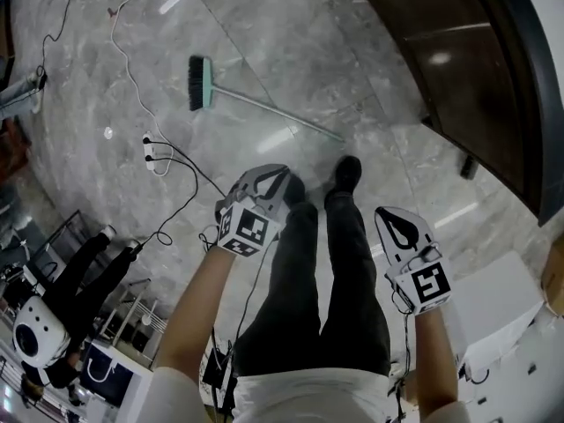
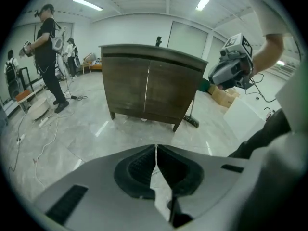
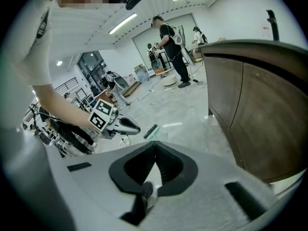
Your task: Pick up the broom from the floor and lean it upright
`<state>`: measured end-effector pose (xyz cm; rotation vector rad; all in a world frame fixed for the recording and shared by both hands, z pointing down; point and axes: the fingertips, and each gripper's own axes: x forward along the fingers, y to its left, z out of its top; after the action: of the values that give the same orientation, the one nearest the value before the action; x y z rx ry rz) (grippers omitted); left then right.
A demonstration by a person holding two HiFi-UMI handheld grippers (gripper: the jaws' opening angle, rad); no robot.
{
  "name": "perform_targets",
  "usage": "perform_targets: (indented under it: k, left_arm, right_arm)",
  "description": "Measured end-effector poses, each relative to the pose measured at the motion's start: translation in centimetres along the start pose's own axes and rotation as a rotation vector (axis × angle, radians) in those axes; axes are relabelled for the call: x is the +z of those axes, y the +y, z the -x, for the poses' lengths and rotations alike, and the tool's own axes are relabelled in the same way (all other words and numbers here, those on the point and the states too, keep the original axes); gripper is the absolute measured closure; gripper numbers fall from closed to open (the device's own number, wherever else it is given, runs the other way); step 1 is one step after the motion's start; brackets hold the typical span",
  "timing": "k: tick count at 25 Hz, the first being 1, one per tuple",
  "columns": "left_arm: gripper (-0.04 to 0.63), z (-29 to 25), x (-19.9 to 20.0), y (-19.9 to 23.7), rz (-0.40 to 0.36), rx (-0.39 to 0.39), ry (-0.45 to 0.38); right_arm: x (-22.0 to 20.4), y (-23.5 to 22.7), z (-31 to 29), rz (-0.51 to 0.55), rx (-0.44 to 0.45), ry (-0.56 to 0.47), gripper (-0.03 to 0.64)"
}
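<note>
Lying flat, the broom [image 1: 256,104] shows whole overhead; left tongs [image 2: 155,147], right tongs [image 3: 154,143] are closed.

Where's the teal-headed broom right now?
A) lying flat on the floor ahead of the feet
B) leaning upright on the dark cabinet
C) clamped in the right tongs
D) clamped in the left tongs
A: the head view shows the broom flat on the floor, while the left tongs and right tongs are shut on nothing.
</note>
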<state>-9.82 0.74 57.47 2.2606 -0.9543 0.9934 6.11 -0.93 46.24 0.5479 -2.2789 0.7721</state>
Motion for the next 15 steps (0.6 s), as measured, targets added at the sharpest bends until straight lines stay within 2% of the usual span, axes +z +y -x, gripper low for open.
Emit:
perform_targets:
  k: [8,15]
  left_arm:
    - [0.584,-12.0,-9.6,0.1,0.063,-0.019,0.043]
    - [0.584,-20.4,-16.3,1.1,0.023,-0.033,0.067]
  right_arm:
    - [-9.4,-7.0,-10.1,-0.025,0.039,0.004,0.617]
    - [-14.2,-10.9,-17.7,-0.005,0.090,-0.007,0.617]
